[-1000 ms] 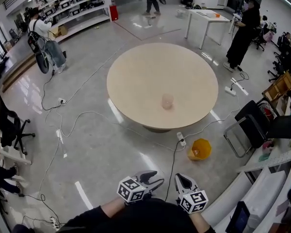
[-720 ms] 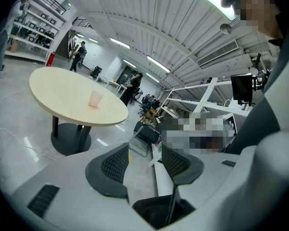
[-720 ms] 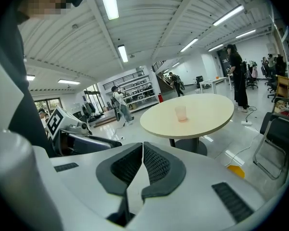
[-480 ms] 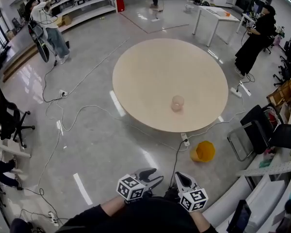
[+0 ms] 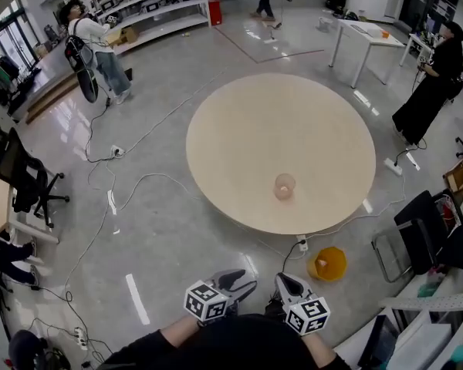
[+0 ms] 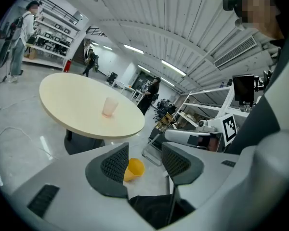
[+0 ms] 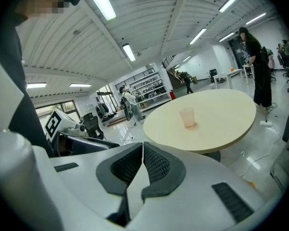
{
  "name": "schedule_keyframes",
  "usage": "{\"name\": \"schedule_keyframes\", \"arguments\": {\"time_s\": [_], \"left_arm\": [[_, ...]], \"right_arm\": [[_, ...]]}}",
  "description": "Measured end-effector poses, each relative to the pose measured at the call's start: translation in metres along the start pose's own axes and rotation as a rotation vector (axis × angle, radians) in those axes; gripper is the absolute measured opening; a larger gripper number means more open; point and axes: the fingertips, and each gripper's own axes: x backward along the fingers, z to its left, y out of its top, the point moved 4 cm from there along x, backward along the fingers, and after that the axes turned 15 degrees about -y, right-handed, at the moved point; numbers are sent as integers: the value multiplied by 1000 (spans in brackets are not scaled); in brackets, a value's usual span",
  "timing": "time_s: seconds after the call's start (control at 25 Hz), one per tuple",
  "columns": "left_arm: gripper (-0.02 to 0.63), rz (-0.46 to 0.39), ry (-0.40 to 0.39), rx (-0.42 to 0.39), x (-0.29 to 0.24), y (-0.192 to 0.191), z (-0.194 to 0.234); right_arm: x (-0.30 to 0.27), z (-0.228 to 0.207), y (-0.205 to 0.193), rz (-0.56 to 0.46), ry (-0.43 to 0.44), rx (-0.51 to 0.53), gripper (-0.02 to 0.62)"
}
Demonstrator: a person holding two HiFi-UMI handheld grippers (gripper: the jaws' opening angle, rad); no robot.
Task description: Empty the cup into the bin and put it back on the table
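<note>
A pale pink translucent cup [image 5: 285, 186] stands upright on the round beige table [image 5: 247, 129], near its front edge. The cup [image 6: 109, 107] and table also show far ahead in the left gripper view, and the cup [image 7: 187, 117] likewise in the right gripper view. A small orange bin [image 5: 329, 263] sits on the floor beyond the table's front right edge; the bin [image 6: 134, 169] shows between the left jaws' tips. My left gripper [image 5: 243, 281] is open and empty, held close to my body. My right gripper [image 5: 283, 282] is shut with nothing in it. Both are far from the cup.
Cables and a power strip [image 5: 302, 243] lie on the glossy floor between me and the table. Dark chairs [image 5: 432, 230] stand at the right, an office chair [image 5: 27, 179] at the left. Several people stand around the room's far side, near shelves [image 5: 139, 6] and a white desk [image 5: 370, 37].
The view has shifted: the table, cup and bin now sit lower and more to the right in the head view. Both grippers stay in the same place near my body.
</note>
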Motion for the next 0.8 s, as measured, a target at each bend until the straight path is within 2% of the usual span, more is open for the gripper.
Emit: {"name": "schedule_keyframes", "arguments": {"time_s": [0.2, 0.36, 0.8], "left_arm": [[230, -28, 49, -17, -62, 33, 1], [230, -60, 94, -22, -103, 52, -5], [230, -142, 167, 12, -149, 67, -4]], "right_arm": [[-14, -66, 40, -17, 31, 17, 17], [-16, -111, 57, -8, 72, 26, 17], [-33, -174, 70, 34, 128, 23, 17]]}}
